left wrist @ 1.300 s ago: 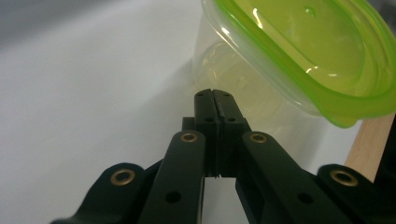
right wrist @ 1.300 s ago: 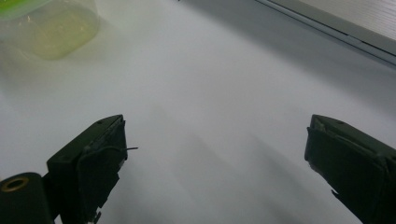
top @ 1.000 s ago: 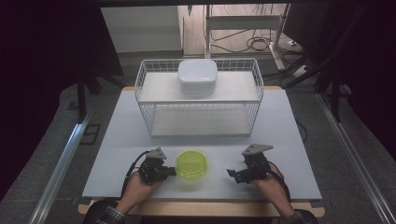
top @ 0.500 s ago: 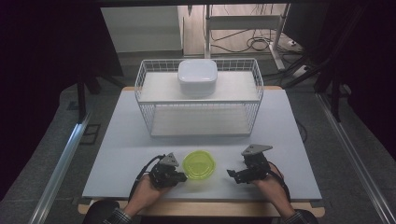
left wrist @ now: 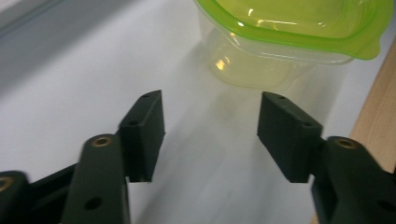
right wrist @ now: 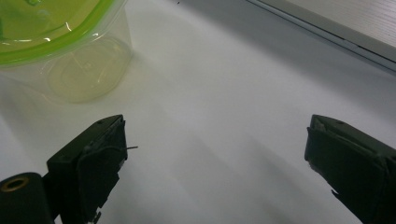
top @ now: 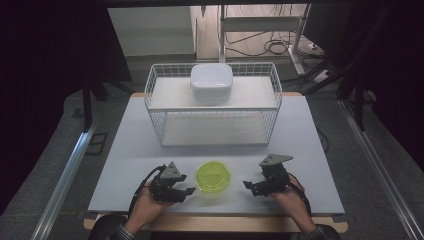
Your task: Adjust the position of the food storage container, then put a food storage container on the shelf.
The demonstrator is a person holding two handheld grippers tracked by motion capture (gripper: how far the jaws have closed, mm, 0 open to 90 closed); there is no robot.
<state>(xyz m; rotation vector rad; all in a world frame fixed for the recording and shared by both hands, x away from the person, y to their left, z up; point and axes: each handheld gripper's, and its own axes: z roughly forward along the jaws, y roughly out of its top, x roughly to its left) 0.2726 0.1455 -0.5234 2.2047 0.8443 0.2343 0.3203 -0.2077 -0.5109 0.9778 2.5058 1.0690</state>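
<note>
Item one, your left gripper (top: 186,192): it sits near the table's near edge, jaws spread with bare tabletop between them, holding nothing. In the left gripper view the green-lidded container (left wrist: 299,37) stands just beyond the jaws, apart from them.

Item two, your right gripper (top: 252,188): it is on the right of the container, jaws wide apart and empty, pointing left toward it.

Item three, the green-lidded container (top: 213,176): a clear tub under a lime-green lid, upright on the white table (top: 310,150), between your two grippers and closer to the left one.

Item four, a white wire basket (top: 155,107) at the far side of the table, with a white lidded box (top: 211,81) resting on its top.
</note>
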